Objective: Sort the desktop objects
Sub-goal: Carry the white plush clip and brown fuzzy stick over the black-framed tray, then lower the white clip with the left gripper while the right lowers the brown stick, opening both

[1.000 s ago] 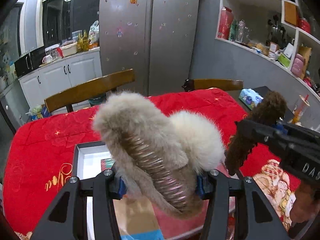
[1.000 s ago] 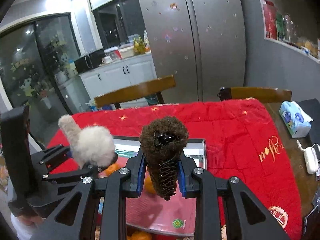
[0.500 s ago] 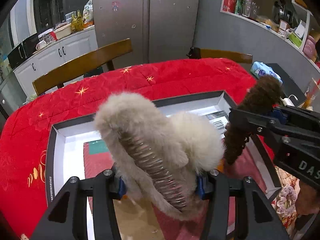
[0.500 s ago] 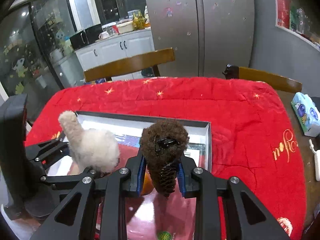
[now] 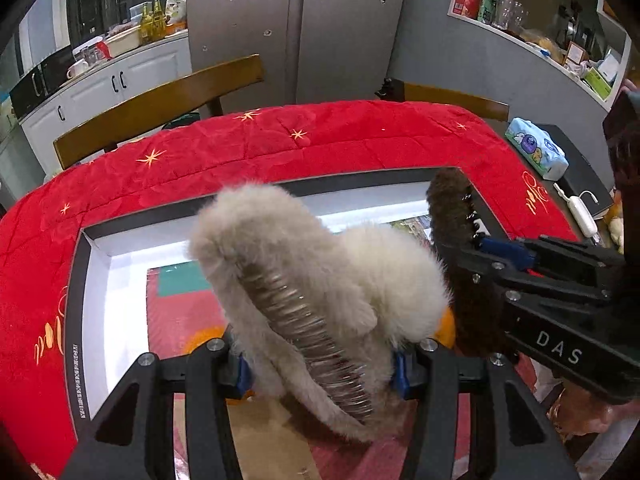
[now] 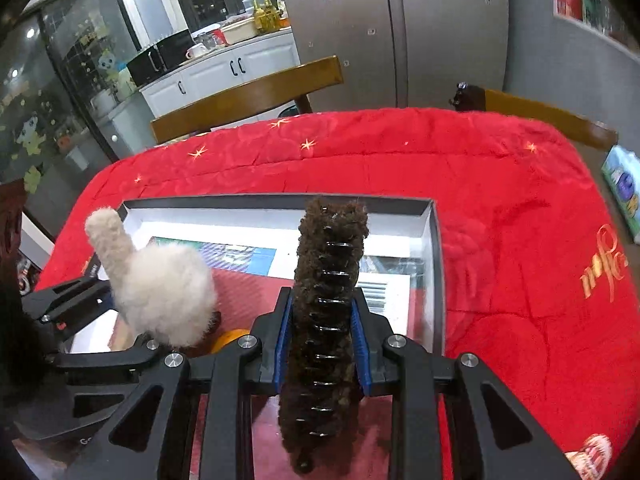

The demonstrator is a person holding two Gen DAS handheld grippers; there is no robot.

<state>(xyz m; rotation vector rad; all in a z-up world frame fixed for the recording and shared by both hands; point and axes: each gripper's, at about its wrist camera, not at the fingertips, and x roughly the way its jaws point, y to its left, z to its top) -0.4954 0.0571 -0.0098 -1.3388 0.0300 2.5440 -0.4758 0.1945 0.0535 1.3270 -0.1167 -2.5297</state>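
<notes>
My left gripper (image 5: 320, 364) is shut on a fluffy cream hair clip (image 5: 316, 276) with a row of metal teeth; the clip (image 6: 160, 280) also shows at the left of the right wrist view. My right gripper (image 6: 320, 344) is shut on a fuzzy dark brown hair clip (image 6: 324, 312) with a black coil spine, seen too as the brown clip (image 5: 456, 224) at the right of the left wrist view. Both clips hang just above an open shallow box (image 5: 76, 280) with a dark rim and white walls, its rim (image 6: 438, 264) lying on the red quilted cloth (image 6: 500, 216).
Inside the box lie printed paper, a red sheet and something orange (image 6: 230, 336). Two wooden chairs (image 5: 160, 104) stand behind the table. A tissue pack (image 5: 536, 152) and a white charger (image 5: 580, 212) rest to the right beside the cloth. A fridge and cabinets fill the background.
Both grippers have come down and tipped forward with their clips, now hanging close over the box, which fills more of each view. Both grips are unchanged.
</notes>
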